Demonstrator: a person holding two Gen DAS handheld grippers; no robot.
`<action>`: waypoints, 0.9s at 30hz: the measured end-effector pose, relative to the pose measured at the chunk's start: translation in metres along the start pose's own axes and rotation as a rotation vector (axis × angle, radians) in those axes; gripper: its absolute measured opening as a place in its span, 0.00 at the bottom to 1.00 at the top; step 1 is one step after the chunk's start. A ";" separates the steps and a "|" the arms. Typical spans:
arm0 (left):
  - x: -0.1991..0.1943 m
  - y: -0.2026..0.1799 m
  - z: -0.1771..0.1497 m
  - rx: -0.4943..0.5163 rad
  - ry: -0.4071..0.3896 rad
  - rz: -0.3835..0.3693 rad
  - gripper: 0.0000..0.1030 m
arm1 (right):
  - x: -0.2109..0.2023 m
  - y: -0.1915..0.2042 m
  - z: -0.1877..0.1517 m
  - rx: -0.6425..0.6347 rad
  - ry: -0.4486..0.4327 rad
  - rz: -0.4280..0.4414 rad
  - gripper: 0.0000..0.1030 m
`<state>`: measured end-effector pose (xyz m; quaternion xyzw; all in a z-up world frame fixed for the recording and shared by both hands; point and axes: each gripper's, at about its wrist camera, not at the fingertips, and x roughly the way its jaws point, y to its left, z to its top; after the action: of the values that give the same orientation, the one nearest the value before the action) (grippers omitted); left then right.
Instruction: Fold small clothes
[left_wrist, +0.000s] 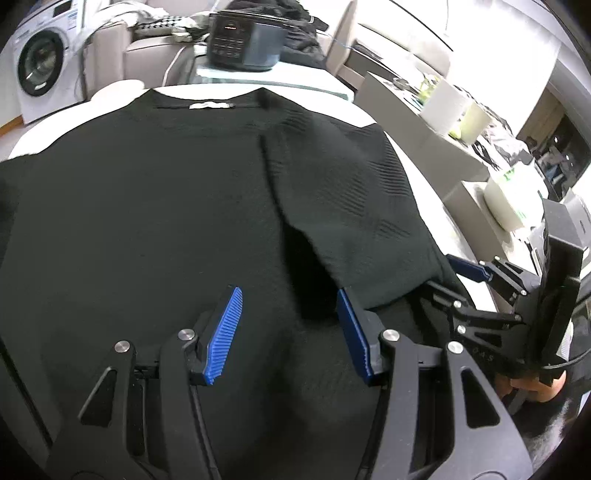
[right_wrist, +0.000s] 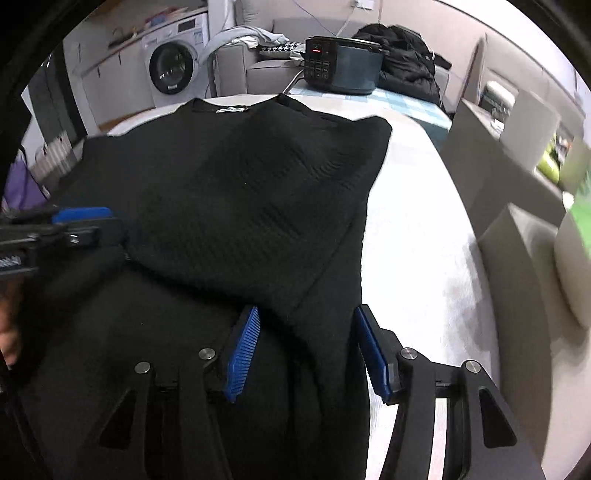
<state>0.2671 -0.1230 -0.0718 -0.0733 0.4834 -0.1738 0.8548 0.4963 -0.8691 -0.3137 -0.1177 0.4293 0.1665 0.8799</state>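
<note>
Folding is partway done. The black top (left_wrist: 147, 206) lies flat on the white desk (right_wrist: 413, 229), collar and label at the far edge, ahead of both tools. Its right side is already turned inward: a ribbed panel lies over the body, its lower corner just ahead of the right hand-held gripper (right_wrist: 308, 350) and just right of the left hand-held gripper (left_wrist: 291, 328).

Left hand-held gripper: jaws apart above the lower middle of the top, blue pads clear of the cloth; nothing held. Right hand-held gripper: jaws apart, straddling the bottom edge of the folded panel; the cloth runs between the pads, but they do not appear to press on it, so I judge it released.

Remaining, as I judge it: the left side is not yet turned in, and the bottom has not been brought up toward the collar. No stack of finished clothes is visible.
</note>
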 end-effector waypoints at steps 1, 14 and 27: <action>-0.002 0.006 -0.002 -0.014 -0.001 0.003 0.48 | 0.000 0.003 0.002 -0.013 -0.014 -0.010 0.51; -0.008 0.033 -0.003 -0.081 0.000 -0.003 0.49 | -0.024 -0.025 -0.002 0.069 -0.006 -0.020 0.24; 0.023 -0.030 0.007 0.026 0.045 -0.058 0.52 | 0.001 0.006 0.009 0.090 -0.008 0.101 0.30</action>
<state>0.2772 -0.1601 -0.0776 -0.0723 0.4981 -0.2066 0.8391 0.5007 -0.8606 -0.3096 -0.0557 0.4381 0.1915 0.8765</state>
